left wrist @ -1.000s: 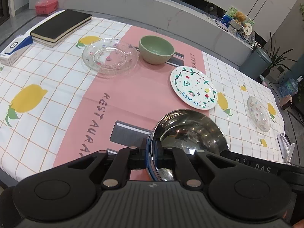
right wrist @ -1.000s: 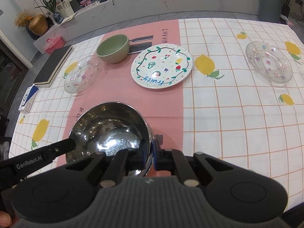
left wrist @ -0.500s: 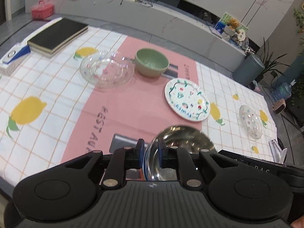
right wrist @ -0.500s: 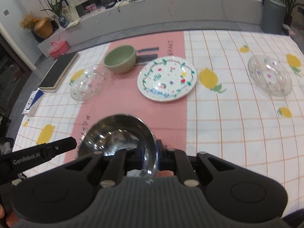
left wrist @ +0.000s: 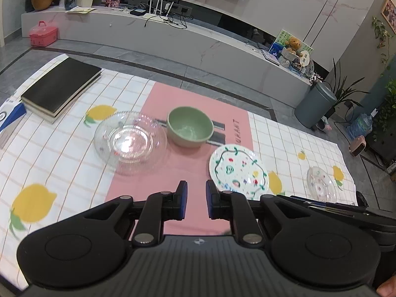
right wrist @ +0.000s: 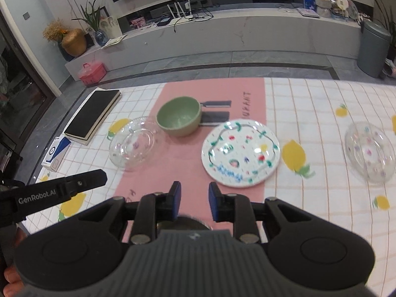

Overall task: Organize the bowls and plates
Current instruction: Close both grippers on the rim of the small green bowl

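Note:
My left gripper hovers above the pink runner, its jaws a little apart and empty. My right gripper is opening, also with nothing between its pads. Just under the right gripper's fingers a sliver of the steel bowl shows; the left wrist view does not show it. Farther out stand a green bowl, a large clear glass plate to its left and a painted white plate to its right. A small clear glass plate lies far right.
A black book and a blue-and-white box lie at the table's far left. The lemon-print tablecloth covers the table. A low marble bench and a grey bin stand beyond its far edge.
Both grippers were shut on the steel bowl's rim; now both have let go, lifted and drawn back. The bowl has dropped out of the left view.

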The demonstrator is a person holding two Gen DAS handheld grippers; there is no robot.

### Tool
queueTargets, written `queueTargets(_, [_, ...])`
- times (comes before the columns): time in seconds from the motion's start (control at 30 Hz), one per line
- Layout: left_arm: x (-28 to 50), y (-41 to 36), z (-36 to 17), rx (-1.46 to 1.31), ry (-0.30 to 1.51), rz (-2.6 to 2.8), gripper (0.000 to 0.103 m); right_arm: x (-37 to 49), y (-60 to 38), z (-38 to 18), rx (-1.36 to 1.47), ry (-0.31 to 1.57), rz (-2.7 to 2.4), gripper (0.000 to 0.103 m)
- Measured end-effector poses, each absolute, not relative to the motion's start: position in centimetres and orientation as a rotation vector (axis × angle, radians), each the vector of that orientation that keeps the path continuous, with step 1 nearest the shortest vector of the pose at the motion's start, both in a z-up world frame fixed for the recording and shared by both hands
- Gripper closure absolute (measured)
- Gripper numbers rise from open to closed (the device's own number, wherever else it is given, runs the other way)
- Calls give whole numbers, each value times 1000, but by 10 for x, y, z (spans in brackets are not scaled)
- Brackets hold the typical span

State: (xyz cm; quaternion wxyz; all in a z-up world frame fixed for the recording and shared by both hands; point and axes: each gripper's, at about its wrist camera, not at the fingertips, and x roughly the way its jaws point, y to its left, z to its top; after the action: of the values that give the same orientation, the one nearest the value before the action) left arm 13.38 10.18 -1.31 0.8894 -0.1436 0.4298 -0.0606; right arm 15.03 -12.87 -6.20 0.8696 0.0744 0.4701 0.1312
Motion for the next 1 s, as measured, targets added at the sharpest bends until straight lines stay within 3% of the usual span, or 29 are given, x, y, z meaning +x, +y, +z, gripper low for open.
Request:
queueTargets(0.2, [179, 111, -23, -307, 912, -138, 86, 196, -113, -70, 148, 996, 284, 73])
queueTargets(0.53, [247, 126, -57, -330, 943, -131, 76, 278, -97, -104, 193, 1043, 264, 73])
queueTargets(1.0, [309, 134, -110, -400, 982, -123, 75, 347, -82, -163, 258, 1143, 233, 72])
